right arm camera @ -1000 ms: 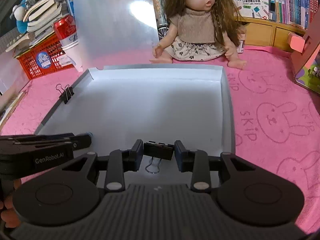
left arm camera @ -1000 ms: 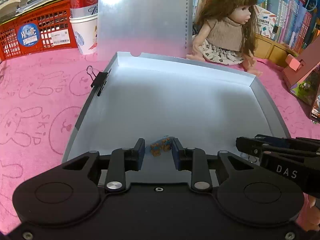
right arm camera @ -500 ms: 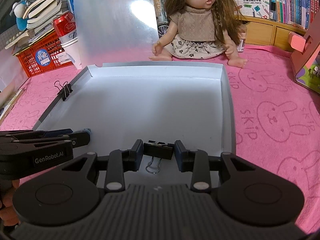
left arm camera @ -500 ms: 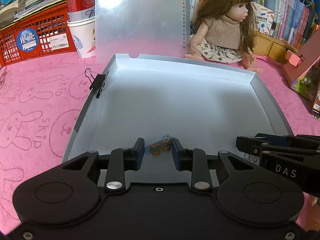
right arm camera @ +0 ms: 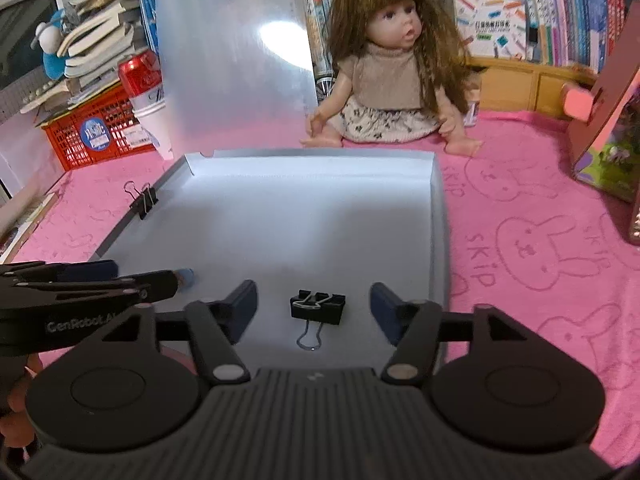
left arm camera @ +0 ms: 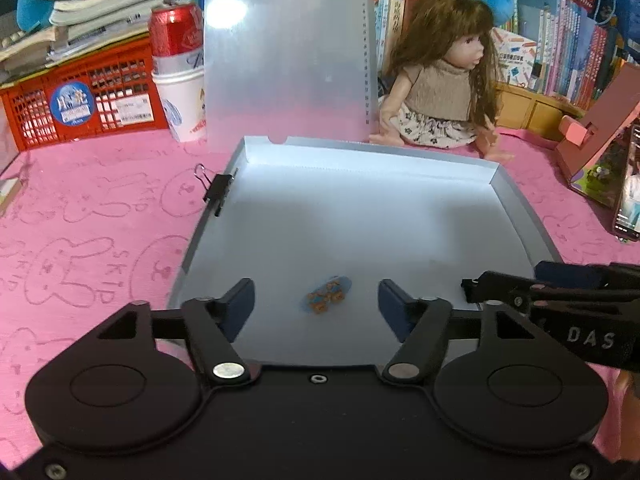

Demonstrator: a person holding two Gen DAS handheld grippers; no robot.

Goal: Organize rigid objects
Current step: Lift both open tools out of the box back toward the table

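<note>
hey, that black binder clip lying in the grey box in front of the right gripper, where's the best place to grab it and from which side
Probably grip the black binder clip across the two ends of its folded black body, coming down from above with the right gripper, whose jaws are opening with the clip loose between them. The body lies crosswise on the floor of the shallow grey box, and its thin wire handle points back toward the camera, a poor hold.

Home room, doll point(right arm camera: 394, 76), bookshelves point(left arm camera: 560, 40)

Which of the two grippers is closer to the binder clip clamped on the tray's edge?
Left. The left gripper, jaws opening over a tiny toy skateboard, sits on the same side of the tray as the clamped binder clip. The right gripper is across at the other side.
</note>
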